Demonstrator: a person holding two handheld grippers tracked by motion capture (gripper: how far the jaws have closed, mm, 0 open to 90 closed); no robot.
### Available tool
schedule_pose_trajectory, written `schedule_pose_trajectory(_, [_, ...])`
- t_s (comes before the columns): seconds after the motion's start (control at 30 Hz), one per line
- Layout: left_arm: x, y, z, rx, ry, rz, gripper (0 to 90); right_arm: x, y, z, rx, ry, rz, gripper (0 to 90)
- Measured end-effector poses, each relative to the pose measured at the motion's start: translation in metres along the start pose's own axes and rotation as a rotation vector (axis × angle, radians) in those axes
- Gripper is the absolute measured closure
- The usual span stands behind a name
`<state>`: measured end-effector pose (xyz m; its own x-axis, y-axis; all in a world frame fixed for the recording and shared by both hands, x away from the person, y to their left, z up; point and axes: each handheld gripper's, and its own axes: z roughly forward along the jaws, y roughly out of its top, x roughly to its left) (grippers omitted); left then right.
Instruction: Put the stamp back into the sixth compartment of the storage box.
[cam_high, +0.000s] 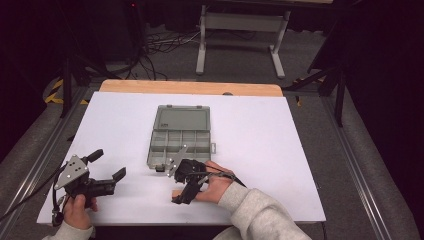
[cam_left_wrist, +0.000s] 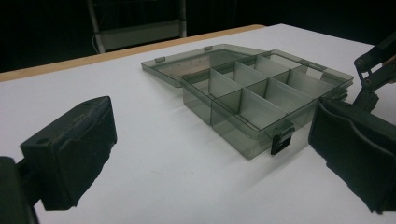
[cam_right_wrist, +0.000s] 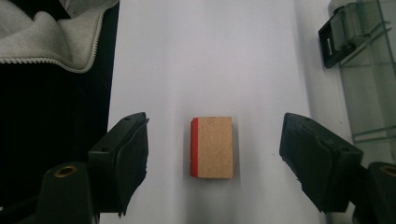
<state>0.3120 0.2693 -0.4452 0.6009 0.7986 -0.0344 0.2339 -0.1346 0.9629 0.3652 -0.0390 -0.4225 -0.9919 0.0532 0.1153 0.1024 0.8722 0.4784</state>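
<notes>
1. Small rectangular wooden block with one red-painted side face (cam_right_wrist: 212, 147): flat on the white table sheet (cam_high: 260, 135), just off the near edge of the grey translucent plastic compartment box (cam_high: 181, 141), toward the person.
2. Key relation: in the right gripper view the block sits centred between the jaws, long axis running along the jaws, red face toward the left pad. Closing would pinch it across its short width.
3. Right gripper (cam_right_wrist: 215, 154): jaws part open, clear gaps either side of the block, no contact yet. It's straddling, not gripping.
4. Box: lid swung flat open, compartments look empty, black latch at the near wall.
5. Left gripper (cam_high: 106, 168): well left of the box, jaws wide, holding nothing. Right is clearly the nearer one.
</notes>
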Motion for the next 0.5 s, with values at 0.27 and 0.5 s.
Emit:
schedule_pose_trajectory(0.27, [0.0001, 0.0001, -0.0001, 0.002, -0.002, -0.002, 1.9, -0.0009, -0.0008, 0.0046, 0.043, 0.024, 0.000, 31.3])
schedule_pose_trajectory(0.5, [0.0000, 0.0000, 0.0001, 0.001, -0.003, -0.002, 1.9, -0.0002, -0.0010, 0.0095, 0.077, 0.030, -0.003, 35.8])
